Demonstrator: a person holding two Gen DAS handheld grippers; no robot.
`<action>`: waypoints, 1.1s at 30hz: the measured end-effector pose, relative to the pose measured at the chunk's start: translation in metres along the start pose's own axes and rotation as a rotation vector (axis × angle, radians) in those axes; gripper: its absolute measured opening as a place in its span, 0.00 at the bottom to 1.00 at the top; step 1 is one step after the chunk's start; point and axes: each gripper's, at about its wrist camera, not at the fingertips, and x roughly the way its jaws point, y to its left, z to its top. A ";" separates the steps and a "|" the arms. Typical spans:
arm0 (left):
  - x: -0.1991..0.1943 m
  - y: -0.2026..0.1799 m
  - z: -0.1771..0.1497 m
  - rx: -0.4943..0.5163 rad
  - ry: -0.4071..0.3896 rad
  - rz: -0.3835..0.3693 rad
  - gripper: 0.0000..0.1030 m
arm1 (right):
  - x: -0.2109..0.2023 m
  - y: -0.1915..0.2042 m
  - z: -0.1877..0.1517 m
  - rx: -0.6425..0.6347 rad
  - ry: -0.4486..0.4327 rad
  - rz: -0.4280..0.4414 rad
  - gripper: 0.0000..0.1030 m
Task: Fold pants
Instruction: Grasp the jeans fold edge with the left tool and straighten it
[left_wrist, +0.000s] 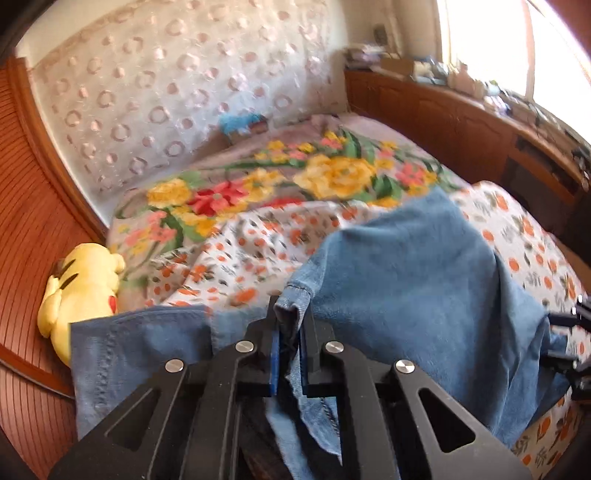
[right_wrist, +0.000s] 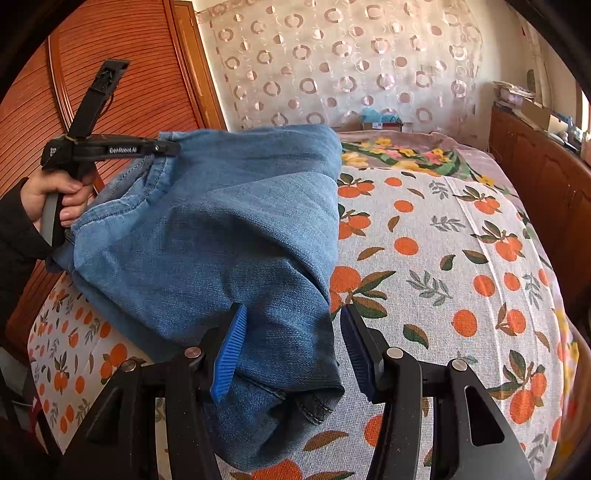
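On the bed (right_wrist: 443, 229), an orange-print sheet, floral blanket behind, wood panelling left and a yellow plush (left_wrist: 81, 288) at the edge. Jeans (right_wrist: 221, 229) are lifted in a bunch above the sheet. Left gripper (left_wrist: 290, 332) is clamped tight on a hem; right gripper (right_wrist: 291, 350) stands spread around a bunched leg, right pad clear.

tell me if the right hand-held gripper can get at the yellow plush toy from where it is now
Probably not. The right hand-held gripper sits open astride the jeans, and the yellow plush toy lies at the bed's far side, past the left hand-held gripper clamped on the denim.
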 end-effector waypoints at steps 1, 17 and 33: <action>-0.001 0.005 0.000 -0.012 -0.012 0.020 0.09 | 0.000 0.000 0.000 0.000 0.000 -0.001 0.53; -0.062 -0.008 -0.074 -0.129 0.006 -0.102 0.31 | 0.002 0.003 0.000 -0.010 0.002 -0.010 0.53; -0.065 -0.039 -0.133 -0.070 0.042 -0.031 0.21 | -0.018 0.006 -0.008 -0.045 -0.031 -0.051 0.53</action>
